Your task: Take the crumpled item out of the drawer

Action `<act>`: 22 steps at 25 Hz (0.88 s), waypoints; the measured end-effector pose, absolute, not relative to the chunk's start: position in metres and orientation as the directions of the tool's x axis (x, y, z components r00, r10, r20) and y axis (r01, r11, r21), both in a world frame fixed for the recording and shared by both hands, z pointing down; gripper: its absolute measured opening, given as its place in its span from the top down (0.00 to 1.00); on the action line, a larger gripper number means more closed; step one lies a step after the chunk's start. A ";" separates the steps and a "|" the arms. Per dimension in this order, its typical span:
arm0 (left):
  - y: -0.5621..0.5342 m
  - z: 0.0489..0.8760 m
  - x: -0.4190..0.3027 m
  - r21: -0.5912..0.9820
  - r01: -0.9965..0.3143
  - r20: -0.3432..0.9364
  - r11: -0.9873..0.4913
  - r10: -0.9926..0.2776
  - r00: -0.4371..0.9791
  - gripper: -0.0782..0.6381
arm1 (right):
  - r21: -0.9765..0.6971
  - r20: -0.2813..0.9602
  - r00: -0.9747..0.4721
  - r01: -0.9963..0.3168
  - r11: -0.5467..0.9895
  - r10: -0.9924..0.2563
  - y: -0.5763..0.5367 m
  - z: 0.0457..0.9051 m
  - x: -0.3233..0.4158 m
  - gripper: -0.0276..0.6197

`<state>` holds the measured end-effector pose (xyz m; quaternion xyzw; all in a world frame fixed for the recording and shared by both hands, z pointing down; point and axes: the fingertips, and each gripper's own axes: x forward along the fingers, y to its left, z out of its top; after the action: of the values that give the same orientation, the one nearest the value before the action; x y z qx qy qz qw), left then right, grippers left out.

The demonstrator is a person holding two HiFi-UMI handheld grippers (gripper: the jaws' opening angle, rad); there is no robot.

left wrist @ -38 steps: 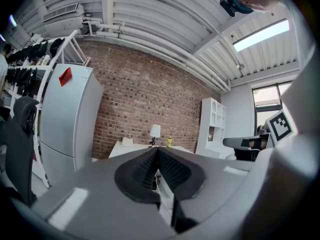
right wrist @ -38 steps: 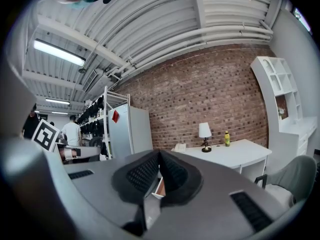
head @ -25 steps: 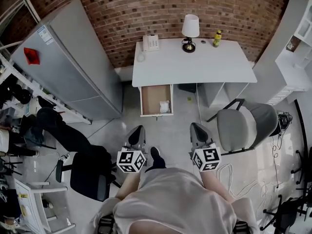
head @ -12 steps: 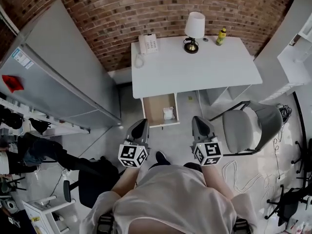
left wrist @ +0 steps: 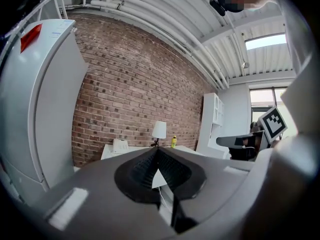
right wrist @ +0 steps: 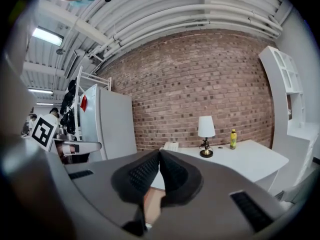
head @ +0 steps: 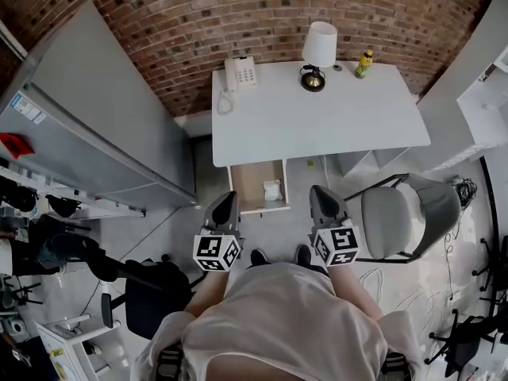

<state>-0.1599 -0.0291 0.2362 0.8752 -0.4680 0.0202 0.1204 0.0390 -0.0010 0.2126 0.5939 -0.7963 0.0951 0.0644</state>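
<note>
An open drawer point(head: 248, 187) with a brown bottom sticks out from under the white desk point(head: 317, 117). A small crumpled white item point(head: 271, 189) lies in the drawer's right half. My left gripper point(head: 226, 199) hangs just in front of the drawer's left corner, well above it, with its jaws shut and empty point(left wrist: 157, 150). My right gripper point(head: 317, 193) is level with it, to the right of the drawer, also shut on nothing point(right wrist: 160, 153). Both point toward the desk and the brick wall.
On the desk stand a white telephone point(head: 240, 73), a lamp point(head: 317, 48) and a yellow bottle point(head: 364, 62). A grey office chair point(head: 397, 217) sits at the right, a tall grey refrigerator point(head: 87, 125) at the left, a black chair point(head: 151, 292) behind left.
The person has stepped nearer to the desk, so the drawer now lies just ahead of both grippers. Both grippers stayed shut and level.
</note>
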 end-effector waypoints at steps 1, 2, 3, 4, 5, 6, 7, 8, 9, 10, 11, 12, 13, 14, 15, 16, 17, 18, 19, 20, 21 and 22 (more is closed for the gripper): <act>-0.031 0.236 -0.157 0.190 -0.832 0.149 -0.521 -0.822 0.549 0.88 | -0.072 0.221 -0.296 -0.955 0.287 -0.929 -0.004 0.214 0.043 0.94; -0.033 0.237 -0.155 0.187 -0.840 0.155 -0.510 -0.829 0.538 0.88 | -0.073 0.227 -0.304 -0.953 0.295 -0.925 -0.006 0.215 0.047 0.94; -0.034 0.238 -0.154 0.183 -0.846 0.163 -0.500 -0.833 0.528 0.88 | -0.077 0.233 -0.310 -0.951 0.301 -0.922 -0.009 0.217 0.050 0.94; -0.035 0.240 -0.153 0.181 -0.852 0.174 -0.491 -0.837 0.519 0.88 | -0.082 0.238 -0.316 -0.949 0.305 -0.919 -0.010 0.219 0.053 0.94; -0.035 0.242 -0.153 0.179 -0.858 0.185 -0.482 -0.840 0.510 0.88 | -0.085 0.243 -0.320 -0.947 0.309 -0.916 -0.011 0.220 0.056 0.94; -0.036 0.245 -0.152 0.178 -0.863 0.194 -0.472 -0.843 0.501 0.88 | -0.087 0.249 -0.325 -0.946 0.313 -0.912 -0.012 0.223 0.058 0.94; -0.038 0.248 -0.151 0.177 -0.869 0.201 -0.463 -0.847 0.492 0.88 | -0.088 0.256 -0.330 -0.944 0.318 -0.909 -0.015 0.225 0.061 0.94; -0.041 0.251 -0.150 0.178 -0.873 0.206 -0.454 -0.851 0.484 0.88 | -0.088 0.264 -0.334 -0.943 0.322 -0.905 -0.018 0.228 0.064 0.94; -0.044 0.254 -0.150 0.181 -0.877 0.211 -0.445 -0.853 0.477 0.88 | -0.089 0.272 -0.337 -0.942 0.325 -0.902 -0.021 0.232 0.067 0.94; -0.047 0.258 -0.149 0.184 -0.880 0.217 -0.437 -0.855 0.470 0.88 | -0.090 0.279 -0.339 -0.941 0.327 -0.898 -0.024 0.236 0.070 0.94; -0.048 0.263 -0.148 0.186 -0.883 0.224 -0.431 -0.856 0.465 0.88 | -0.093 0.285 -0.340 -0.940 0.327 -0.896 -0.026 0.240 0.073 0.94; -0.049 0.269 -0.148 0.187 -0.885 0.233 -0.427 -0.856 0.462 0.88 | -0.096 0.287 -0.341 -0.940 0.327 -0.895 -0.028 0.245 0.074 0.94; -0.050 0.276 -0.148 0.189 -0.886 0.242 -0.424 -0.854 0.461 0.88 | -0.099 0.289 -0.342 -0.940 0.328 -0.894 -0.029 0.251 0.075 0.94; -0.049 0.284 -0.149 0.193 -0.886 0.254 -0.423 -0.850 0.461 0.88 | -0.103 0.295 -0.343 -0.939 0.328 -0.891 -0.029 0.259 0.075 0.94; -0.046 0.294 -0.150 0.198 -0.885 0.269 -0.421 -0.845 0.462 0.88 | -0.108 0.307 -0.344 -0.939 0.327 -0.887 -0.029 0.268 0.074 0.94; -0.044 0.304 -0.151 0.203 -0.885 0.288 -0.420 -0.838 0.464 0.88 | -0.115 0.322 -0.345 -0.939 0.325 -0.882 -0.027 0.278 0.073 0.94; -0.042 0.314 -0.150 0.204 -0.884 0.306 -0.421 -0.830 0.466 0.88 | -0.122 0.336 -0.345 -0.939 0.323 -0.876 -0.026 0.288 0.073 0.94; -0.043 0.323 -0.147 0.202 -0.882 0.321 -0.425 -0.823 0.470 0.88 | -0.127 0.347 -0.346 -0.938 0.322 -0.872 -0.027 0.297 0.074 0.94; -0.045 0.331 -0.144 0.200 -0.881 0.332 -0.429 -0.816 0.473 0.88 | -0.132 0.356 -0.346 -0.938 0.320 -0.868 -0.029 0.306 0.076 0.94; -0.047 0.339 -0.140 0.201 -0.879 0.340 -0.432 -0.811 0.477 0.88 | -0.136 0.364 -0.347 -0.938 0.319 -0.864 -0.031 0.315 0.078 0.94; -0.049 0.346 -0.136 0.204 -0.877 0.347 -0.435 -0.805 0.480 0.88 | -0.141 0.373 -0.347 -0.938 0.316 -0.861 -0.032 0.323 0.080 0.94; -0.050 0.354 -0.133 0.208 -0.875 0.355 -0.438 -0.800 0.484 0.88 | -0.147 0.381 -0.346 -0.938 0.314 -0.857 -0.033 0.331 0.082 0.94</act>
<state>-0.1326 -0.0497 0.3536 0.8417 -0.4974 0.1021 0.1839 0.0818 -0.0326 0.3309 0.5597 -0.8019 0.1731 0.1170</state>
